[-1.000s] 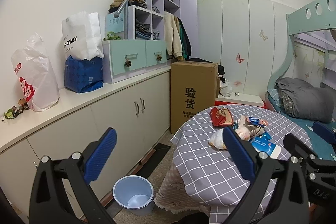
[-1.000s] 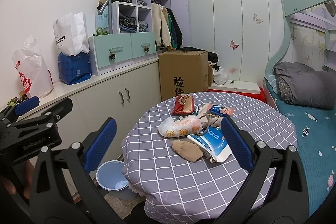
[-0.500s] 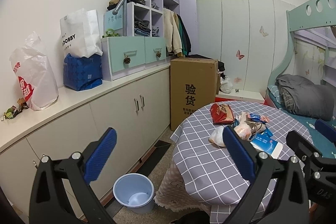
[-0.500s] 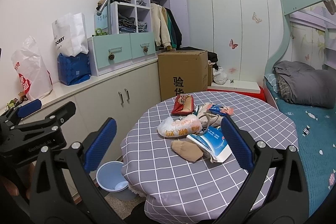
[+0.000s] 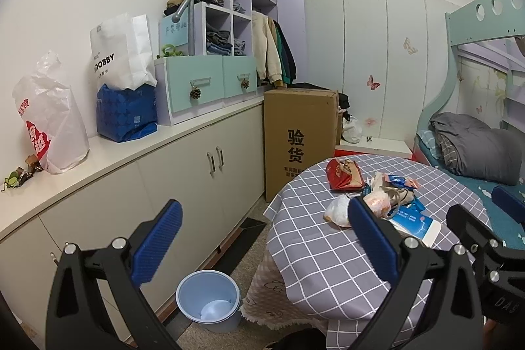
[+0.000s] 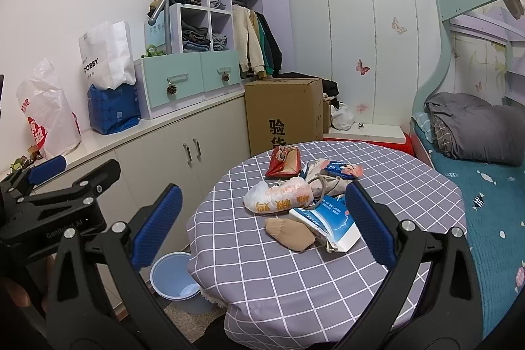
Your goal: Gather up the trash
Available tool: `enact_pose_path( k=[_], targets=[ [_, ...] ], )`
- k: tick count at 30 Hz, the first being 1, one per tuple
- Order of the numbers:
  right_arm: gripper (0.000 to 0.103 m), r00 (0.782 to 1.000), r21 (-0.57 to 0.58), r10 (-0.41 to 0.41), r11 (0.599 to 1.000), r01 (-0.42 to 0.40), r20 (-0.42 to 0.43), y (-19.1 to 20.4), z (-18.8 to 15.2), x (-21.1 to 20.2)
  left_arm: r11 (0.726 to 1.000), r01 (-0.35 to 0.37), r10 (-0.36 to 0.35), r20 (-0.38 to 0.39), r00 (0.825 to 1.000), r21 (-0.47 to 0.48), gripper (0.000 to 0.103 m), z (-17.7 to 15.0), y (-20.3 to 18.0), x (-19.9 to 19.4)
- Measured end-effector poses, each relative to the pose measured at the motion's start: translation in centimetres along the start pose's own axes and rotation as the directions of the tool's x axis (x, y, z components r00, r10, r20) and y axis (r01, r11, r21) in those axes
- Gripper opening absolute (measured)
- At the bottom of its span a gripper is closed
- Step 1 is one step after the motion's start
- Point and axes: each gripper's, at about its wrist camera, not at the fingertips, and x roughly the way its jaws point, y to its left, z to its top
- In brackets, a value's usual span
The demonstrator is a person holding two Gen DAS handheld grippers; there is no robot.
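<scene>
Trash lies in a heap on the round checked table [image 6: 262, 268]: a red snack bag [image 6: 284, 161], a white plastic bag with orange print [image 6: 279, 196], a tan wad [image 6: 288, 233], a blue-and-white wrapper [image 6: 331, 220] and a small blue packet [image 6: 343, 169]. A light blue bin [image 5: 208, 299] stands on the floor left of the table, and is also in the right wrist view as the bin [image 6: 174, 279]. My left gripper [image 5: 262, 240] is open and holds nothing, short of the table's left edge. My right gripper [image 6: 259, 227] is open over the table's near half, empty.
A long white cabinet [image 5: 131, 186] runs along the left wall with bags and drawers on top. A tall cardboard box [image 5: 298, 143] stands behind the table. A bunk bed [image 6: 475, 133] with a grey quilt is on the right.
Both views have shifted slightly; the table and trash sit a little lower and nearer. Both grippers stay open and empty.
</scene>
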Motion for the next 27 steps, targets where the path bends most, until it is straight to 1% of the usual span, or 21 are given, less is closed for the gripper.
enact_pose_path(
  k=[17,27],
  targets=[
    [0.097,1.000,0.006,0.000,1.000,0.000,0.002,-0.40,0.00,-0.13,1.000,0.003,-0.003,-0.015,1.000,0.014,0.099,-0.31,-0.48,0.45],
    [0.097,1.000,0.009,0.005,1.000,-0.005,-0.005,-0.53,-0.48,-0.10,1.000,-0.009,0.010,-0.026,1.000,0.029,0.099,-0.39,-0.74,0.88]
  ],
)
